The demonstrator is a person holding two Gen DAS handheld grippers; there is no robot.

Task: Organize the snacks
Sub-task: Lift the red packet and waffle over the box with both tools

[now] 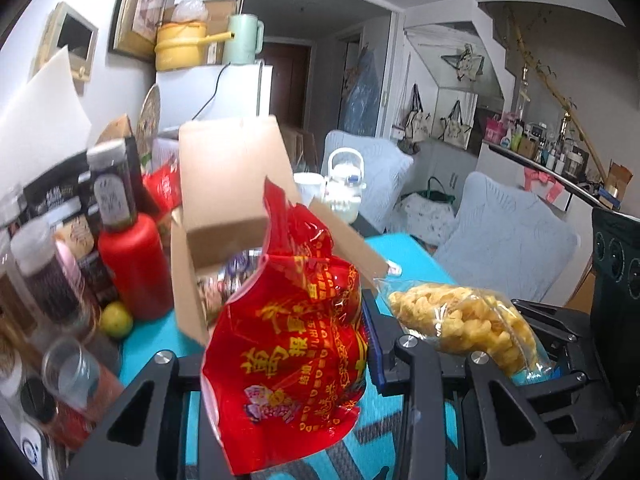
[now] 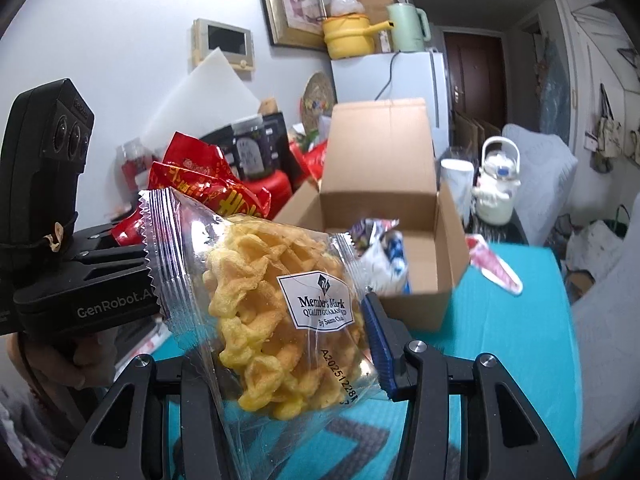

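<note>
Cluttered room; teal desk [image 2: 520,340] carries the lot.

Box [image 2: 400,216]: cardboard, open, rear flap upright, a few wrapped snacks already inside. Judged the collecting point.

Red bag [image 1: 288,340]: foil snack pack, held aloft in the left gripper [image 1: 288,364], jaws clamped on its lower part, just before the box's near wall.

Yellow bag [image 2: 276,312]: clear pack of puffed snacks, held aloft in the right gripper [image 2: 288,340], jaws clamped on it, near the box's front corner. Both appear raised for dropping in.

Bottles [image 1: 128,248] and jars crowd the desk's left side, touching or just beside the box; little room there. Right of the box the desk lies open, save one small red-and-white packet [image 2: 496,268]. Kettle [image 2: 496,184] and mug [image 2: 456,184] stand behind the box.
</note>
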